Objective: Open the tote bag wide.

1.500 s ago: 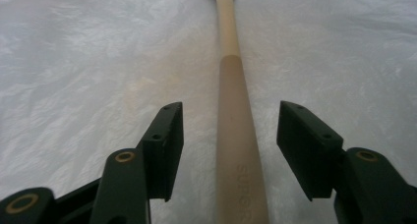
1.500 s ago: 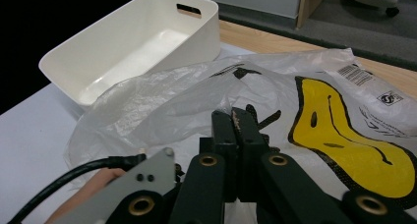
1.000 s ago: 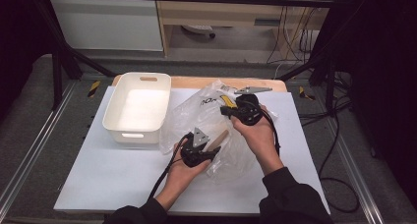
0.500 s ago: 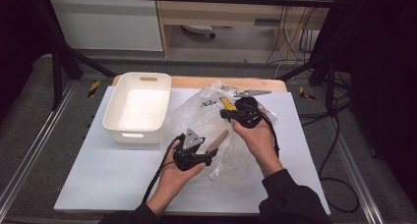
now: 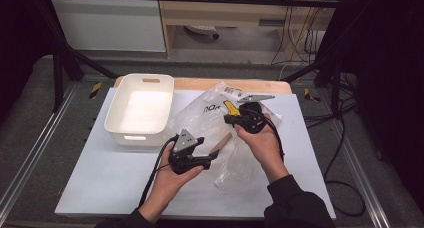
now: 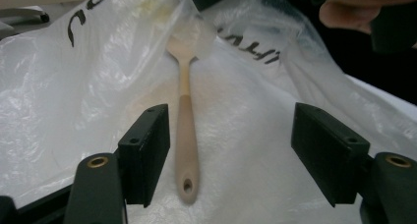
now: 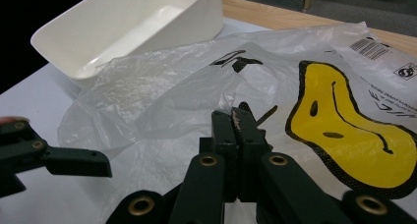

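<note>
A clear plastic bag with black lettering and a yellow face print lies crumpled on the white table. A wooden spoon sticks out of its mouth, its head inside the bag. My left gripper is open and its jaws have just been opening. The spoon's handle lies between them, close beside the left jaw, and neither pad presses on it. My right gripper is shut on a fold of the bag's film, holding it up.
A white plastic bin stands at the table's back left, empty inside. One jaw of the left gripper shows low at the left of the right gripper view. The wooden table edge runs behind the bag.
My left gripper has drawn back from the bag toward the left and risen slightly. The spoon handle stays sticking out of the bag. The right gripper has kept still.
</note>
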